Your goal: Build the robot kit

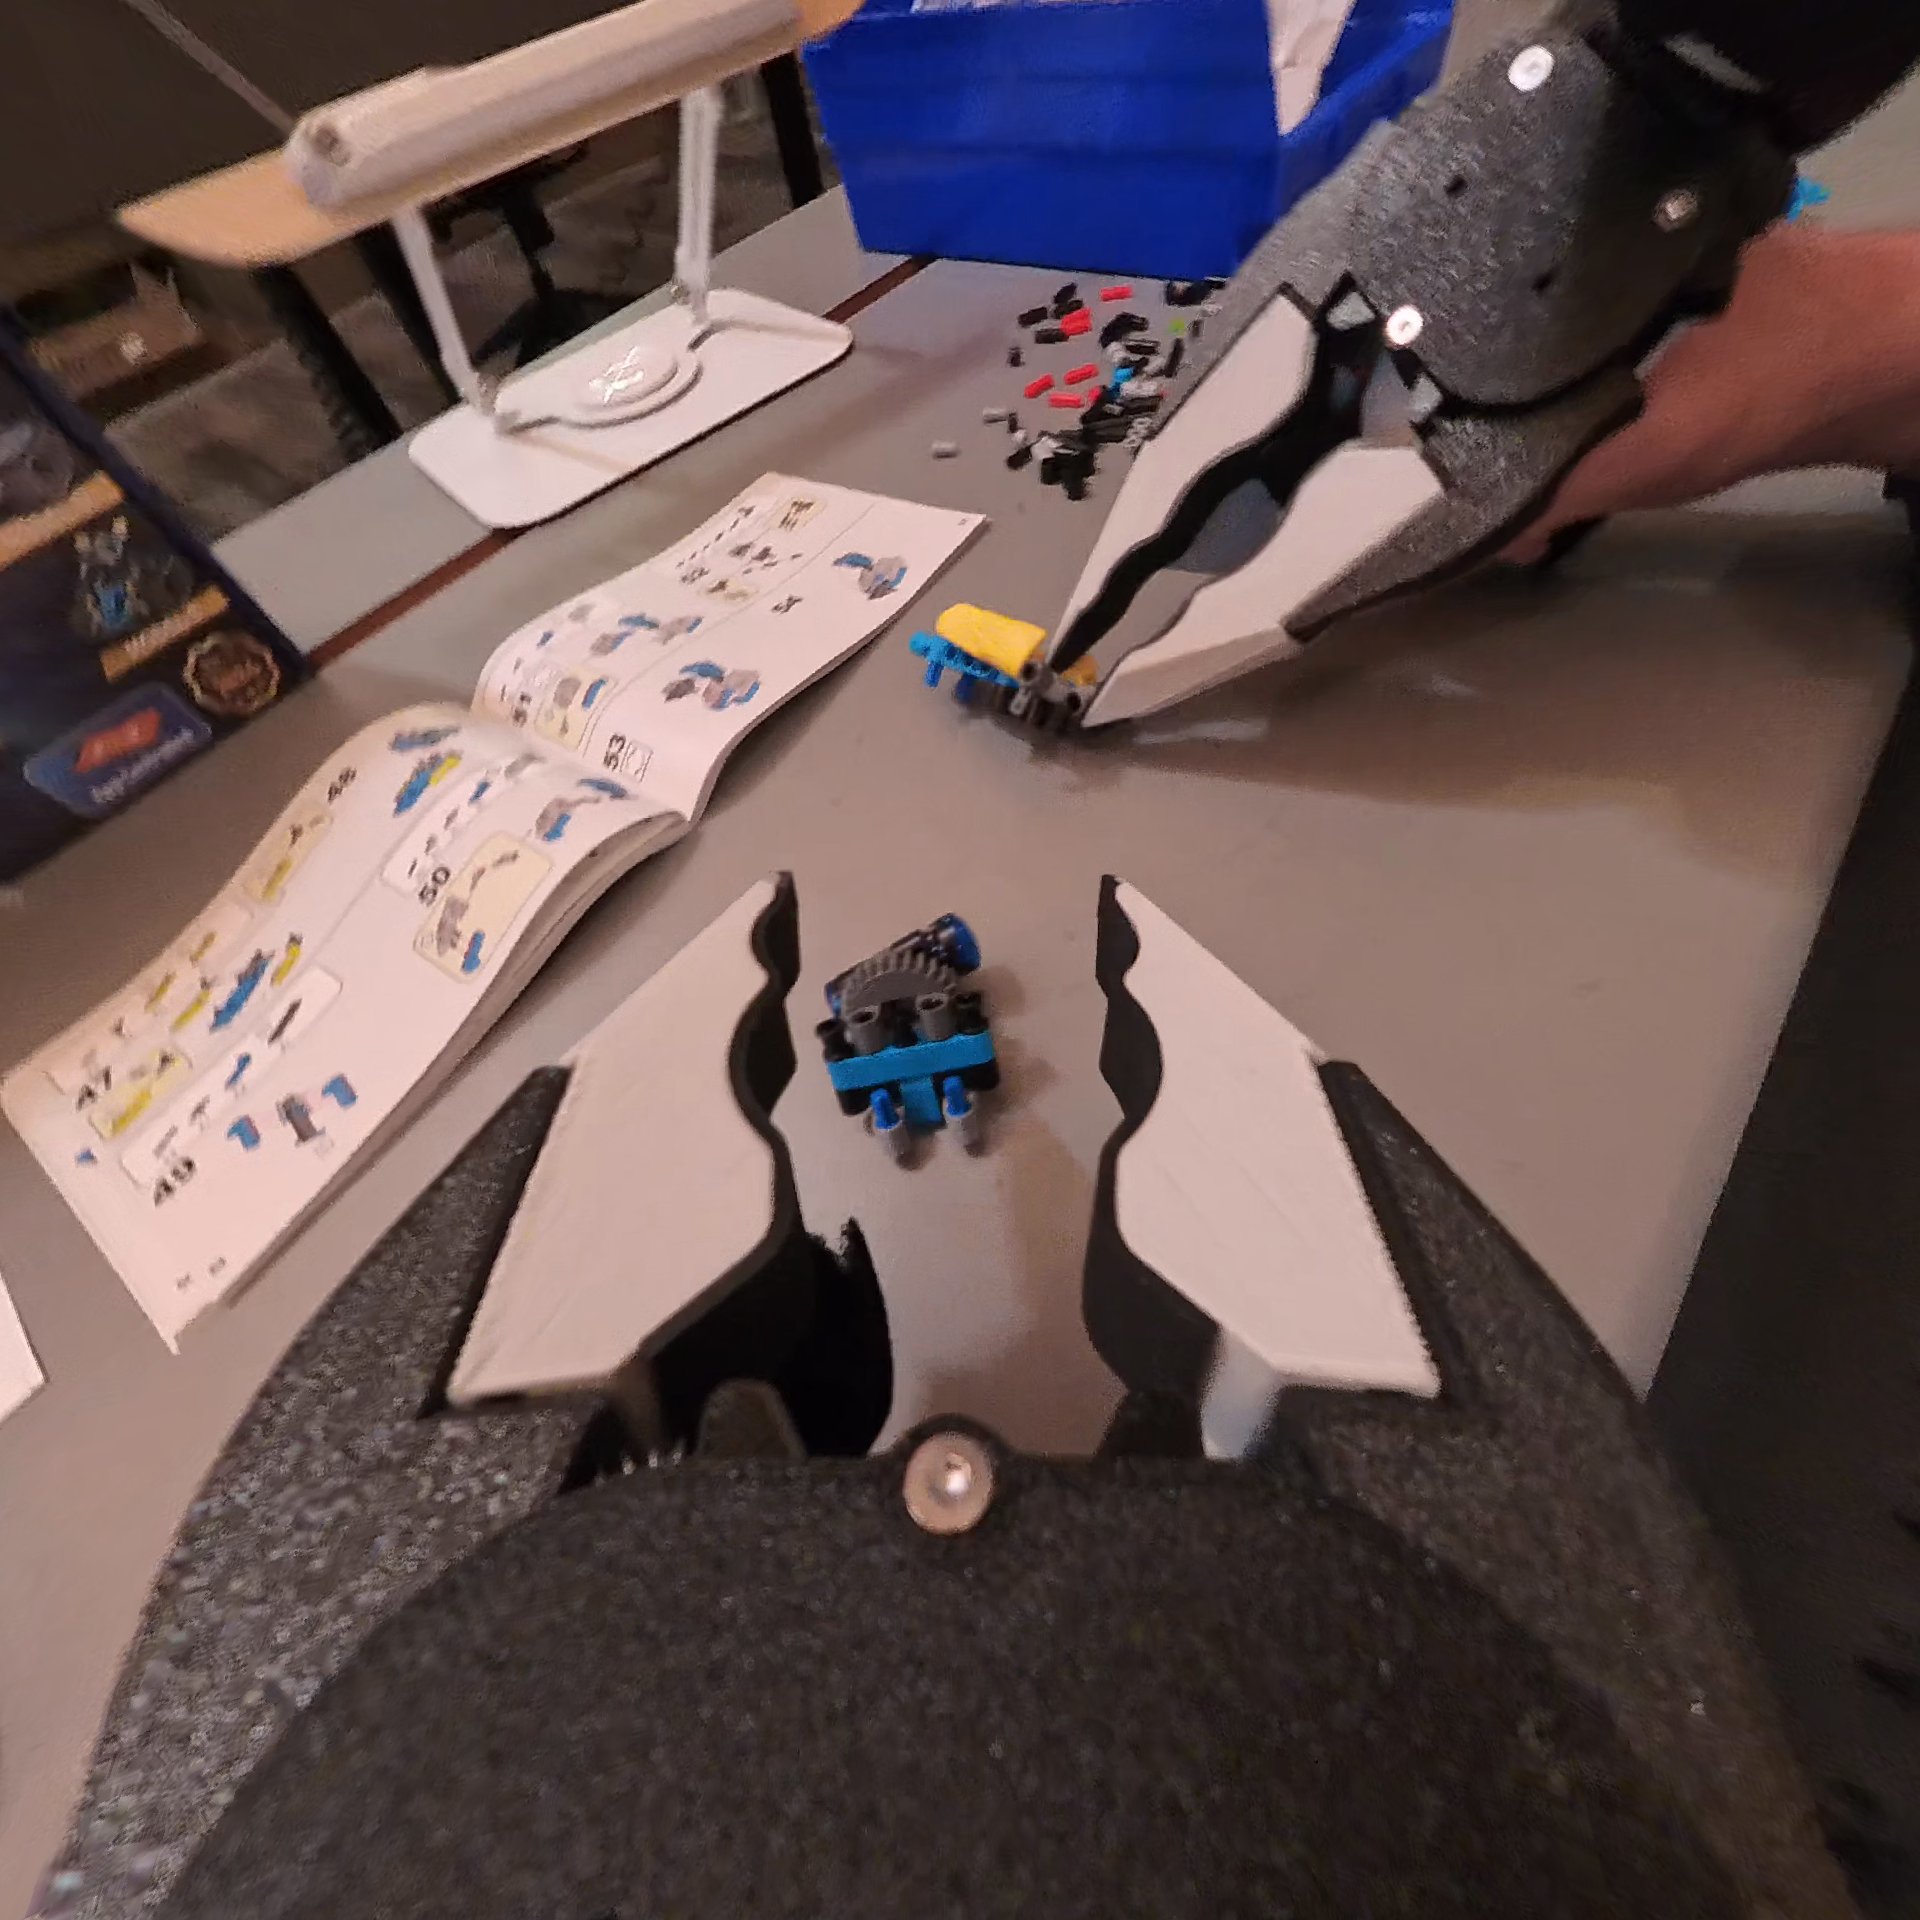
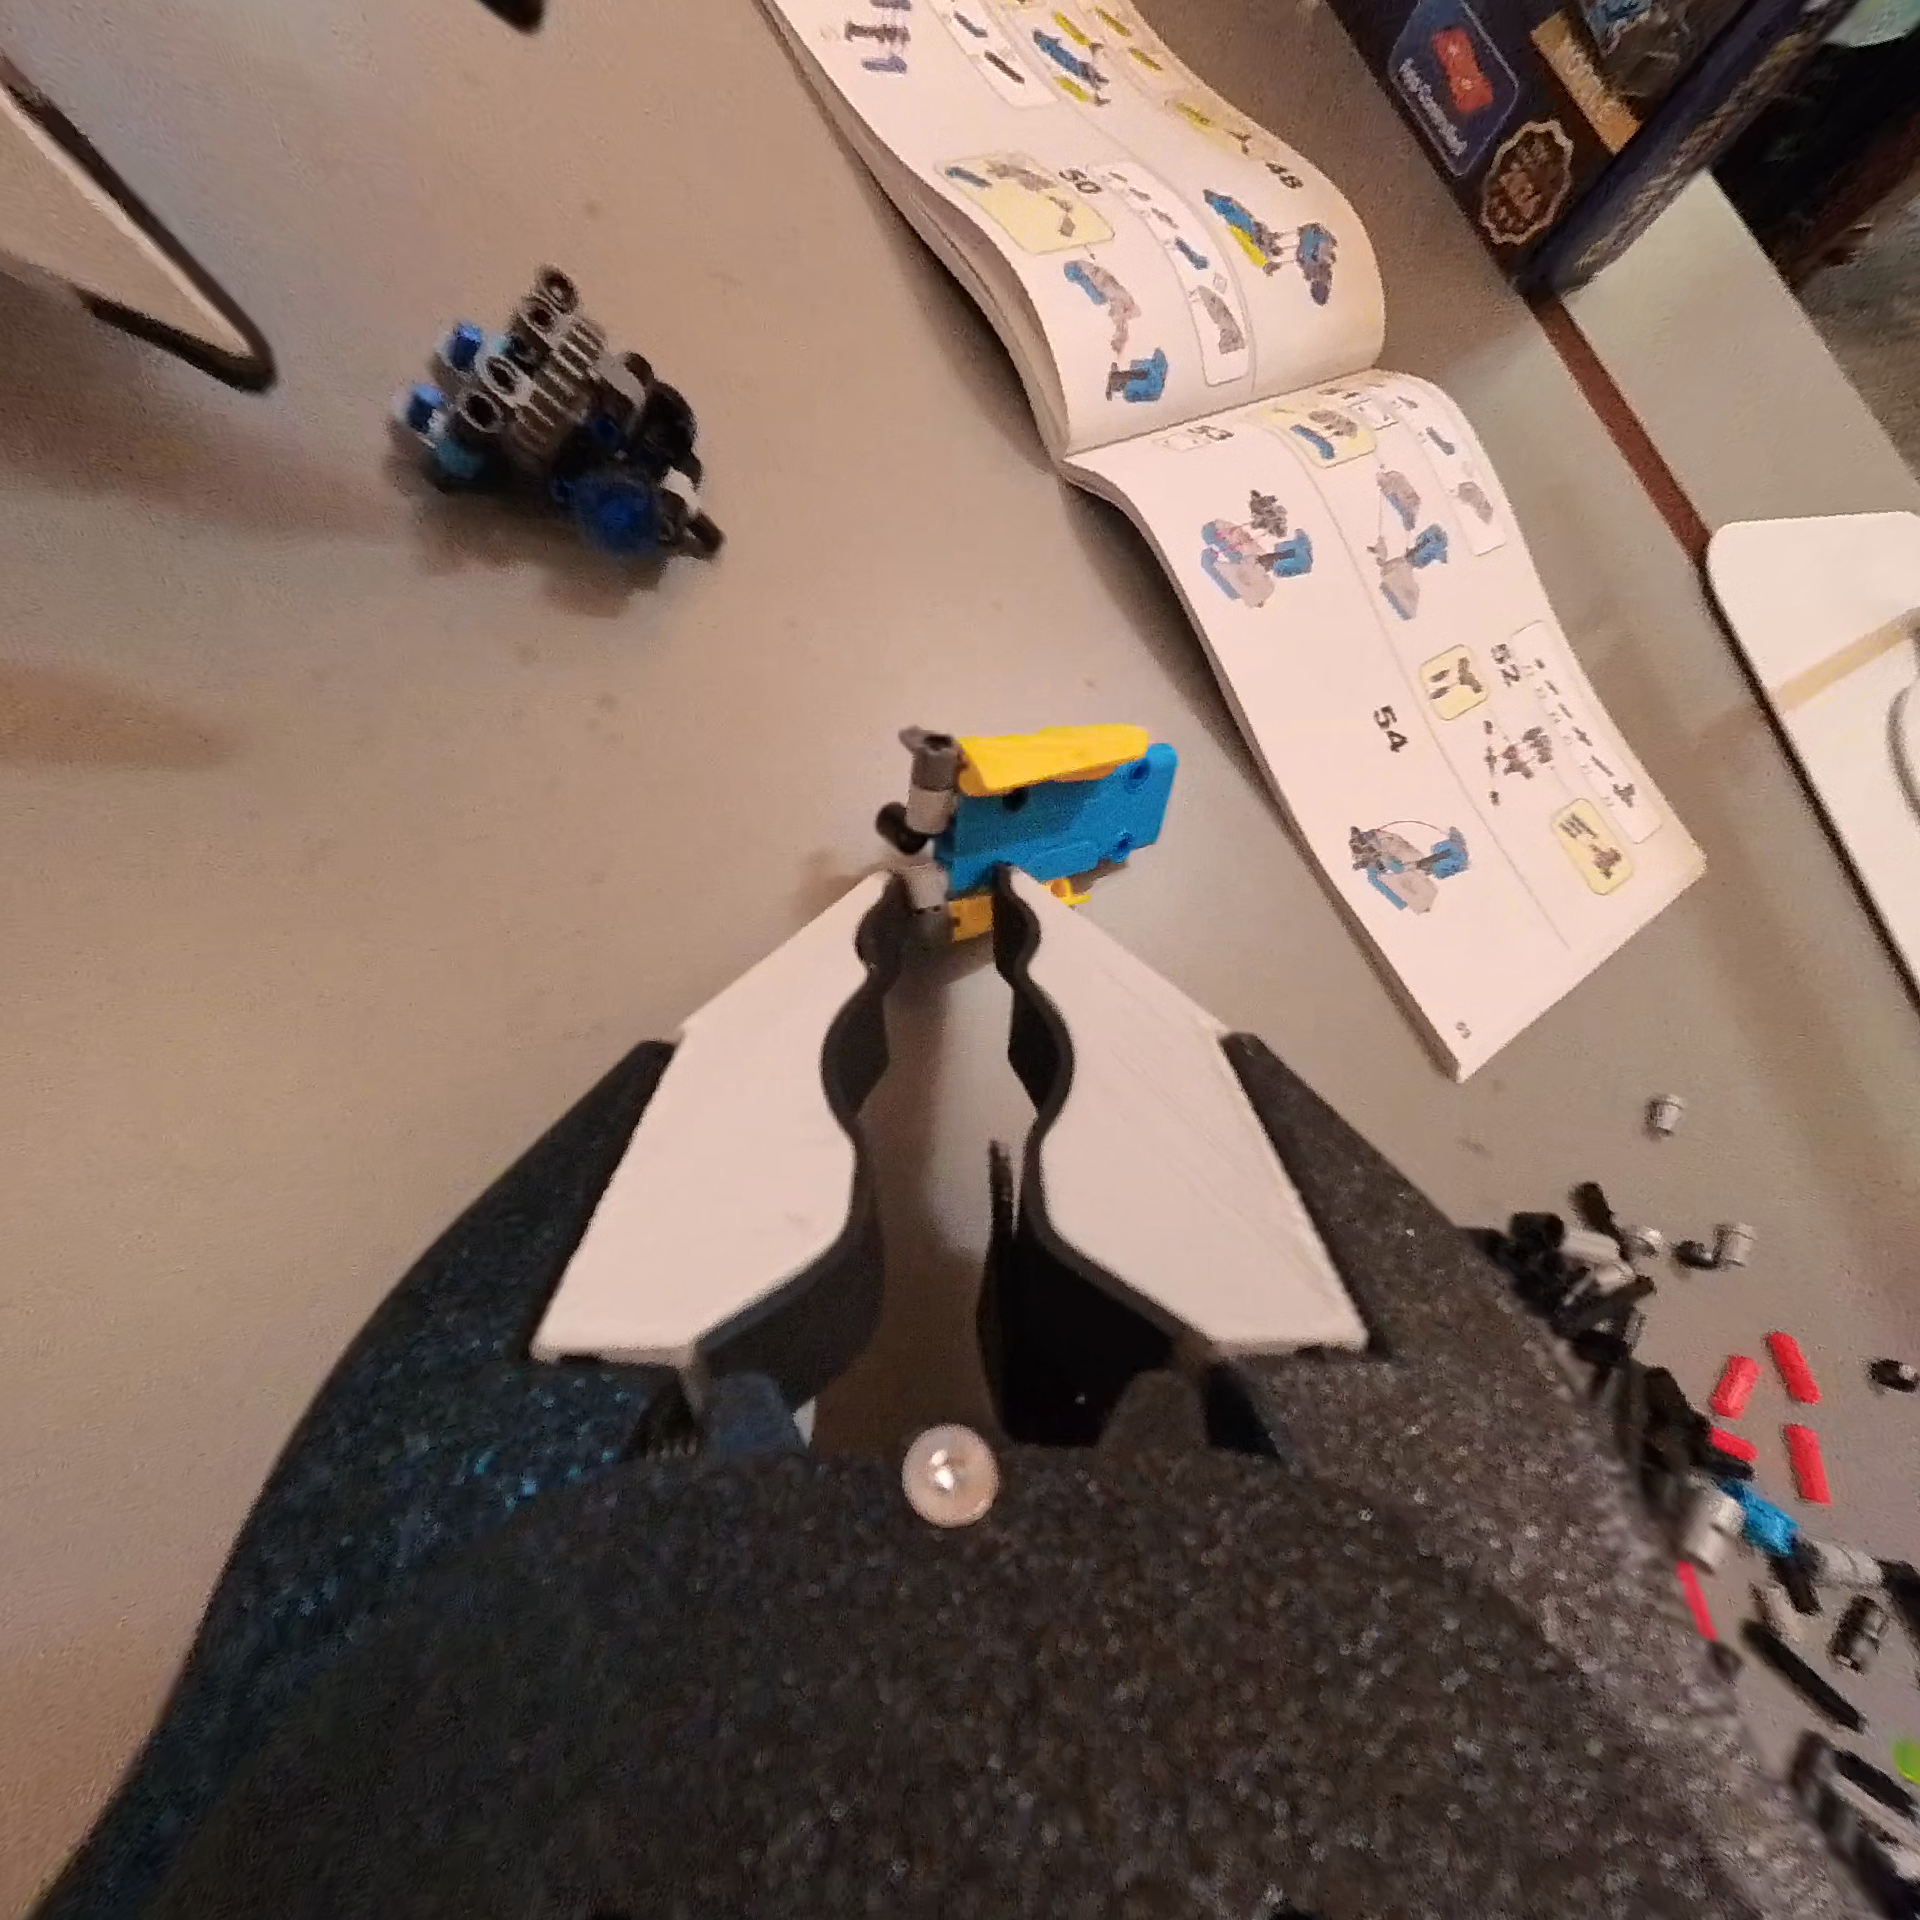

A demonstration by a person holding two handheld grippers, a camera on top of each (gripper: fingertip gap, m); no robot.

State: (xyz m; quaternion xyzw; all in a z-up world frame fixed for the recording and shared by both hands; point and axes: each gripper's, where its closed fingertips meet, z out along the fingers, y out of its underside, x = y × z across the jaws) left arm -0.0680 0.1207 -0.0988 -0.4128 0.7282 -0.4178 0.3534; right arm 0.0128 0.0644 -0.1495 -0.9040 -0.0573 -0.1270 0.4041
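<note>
My left gripper (image 1: 948,904) is open and low over the grey table (image 1: 1403,935). A small grey, black and blue gear assembly (image 1: 909,1039) lies on the table between its fingers without touching them. My right gripper (image 2: 948,899) is shut on the lower end of a yellow and blue assembly (image 2: 1049,810), which rests on the table. In the left wrist view the right gripper (image 1: 1070,686) comes in from the upper right, tips down on that assembly (image 1: 982,649). The gear assembly (image 2: 561,436) also shows in the right wrist view, beside a left finger (image 2: 104,239).
An open instruction booklet (image 1: 499,831) (image 2: 1299,520) lies left of the assemblies. Several small loose parts (image 1: 1091,395) (image 2: 1714,1455) lie near a blue bin (image 1: 1091,125). A white lamp base (image 1: 634,405) and a dark box (image 1: 104,644) stand farther off. A hand (image 1: 1745,416) holds the right gripper. My hands' fingertips stand some 12 centimeters from each other.
</note>
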